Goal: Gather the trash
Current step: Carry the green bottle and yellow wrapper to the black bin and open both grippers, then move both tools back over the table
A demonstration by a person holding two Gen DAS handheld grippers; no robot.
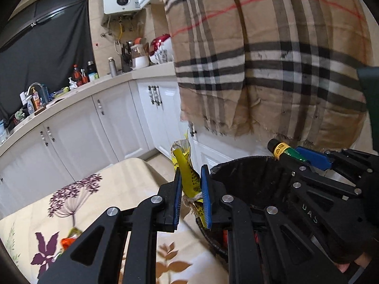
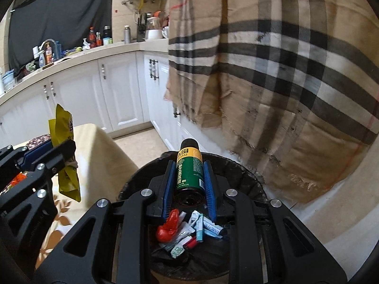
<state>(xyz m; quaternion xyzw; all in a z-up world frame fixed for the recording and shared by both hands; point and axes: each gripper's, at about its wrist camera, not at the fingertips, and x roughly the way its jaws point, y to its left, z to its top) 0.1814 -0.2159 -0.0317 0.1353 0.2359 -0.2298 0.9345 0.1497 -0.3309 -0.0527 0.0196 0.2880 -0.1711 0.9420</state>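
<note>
My left gripper is shut on a crumpled yellow wrapper, held upright just left of the black-lined trash bin. The same yellow wrapper shows at the left of the right wrist view, beside the left gripper's fingers. My right gripper is shut on a green spray can with a yellow band and black cap, held over the trash bin. In the left wrist view that spray can hangs above the bin's far rim. Several wrappers and a red scrap lie inside the bin.
A table with a floral cloth stands left of the bin. White kitchen cabinets and a cluttered counter run behind. A plaid cloth hangs just above and behind the bin. Tiled floor shows between table and cabinets.
</note>
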